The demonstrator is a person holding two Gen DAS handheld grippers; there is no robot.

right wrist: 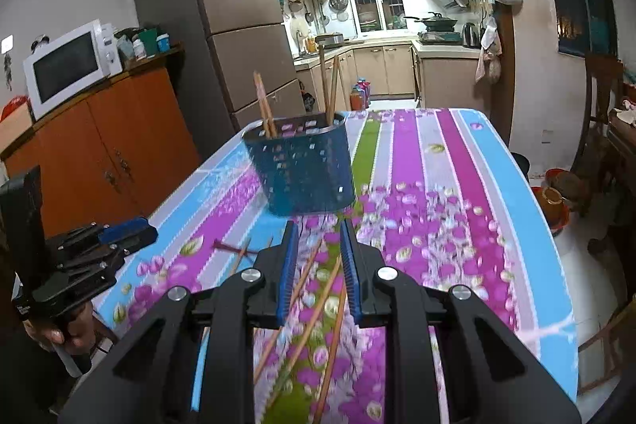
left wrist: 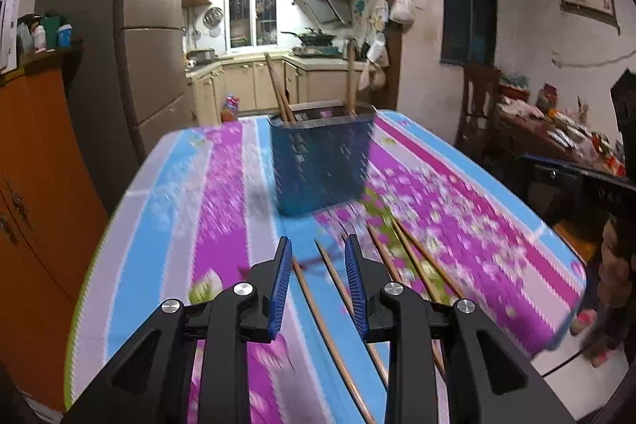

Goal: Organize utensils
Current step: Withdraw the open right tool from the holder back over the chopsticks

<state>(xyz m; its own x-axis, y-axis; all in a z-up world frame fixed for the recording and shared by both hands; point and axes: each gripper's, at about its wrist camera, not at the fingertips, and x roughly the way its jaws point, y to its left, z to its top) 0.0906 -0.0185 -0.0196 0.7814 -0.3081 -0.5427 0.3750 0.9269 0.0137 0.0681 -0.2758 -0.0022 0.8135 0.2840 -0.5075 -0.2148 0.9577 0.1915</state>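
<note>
Both the left gripper and right gripper hover open and empty over loose chopsticks on the bench, while the blue utensil basket holds only a few.

A dark blue perforated holder stands upright on the striped flowered surface. Some wooden chopsticks stand inside it, leaning at its two ends. Several more loose chopsticks lie flat on the surface in front of the holder, roughly parallel, with thin tips pointing toward it.
</note>
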